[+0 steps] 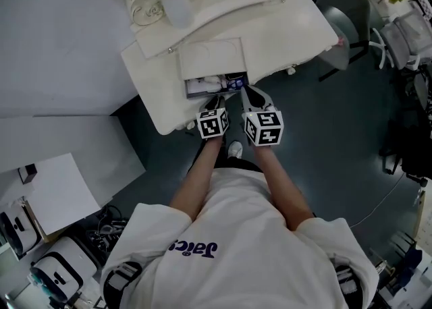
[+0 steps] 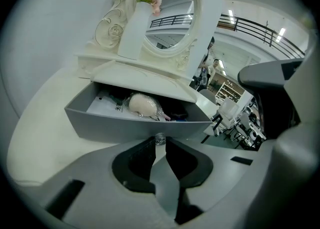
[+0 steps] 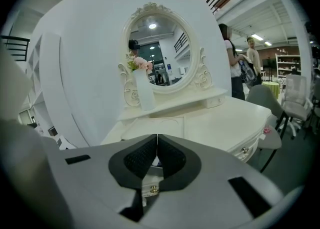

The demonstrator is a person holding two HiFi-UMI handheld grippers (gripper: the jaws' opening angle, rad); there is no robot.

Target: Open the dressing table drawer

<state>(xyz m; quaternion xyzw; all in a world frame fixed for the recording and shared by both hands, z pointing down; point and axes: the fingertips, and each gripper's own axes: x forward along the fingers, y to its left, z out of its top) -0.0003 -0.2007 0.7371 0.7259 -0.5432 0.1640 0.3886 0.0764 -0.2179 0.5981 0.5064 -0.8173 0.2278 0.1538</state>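
The cream dressing table (image 1: 283, 11) has its middle drawer (image 1: 214, 86) pulled partly out. In the left gripper view the drawer (image 2: 120, 123) shows a wrapped pale round item (image 2: 142, 105) and papers inside. My left gripper (image 2: 160, 145) is shut on the small drawer knob (image 2: 160, 137) at the middle of the drawer front. In the head view the left gripper (image 1: 217, 100) sits at the drawer's front edge. Just to its right, my right gripper (image 1: 247, 92) hovers by the drawer. Its pads (image 3: 157, 145) meet with nothing between them.
An oval mirror (image 3: 160, 55) and a vase of pink flowers (image 3: 142, 85) stand at the table's back. A grey chair (image 1: 344, 11) is to the right of the table. A white partition (image 1: 54, 38) lies left. Two people (image 3: 235, 63) stand beyond the table.
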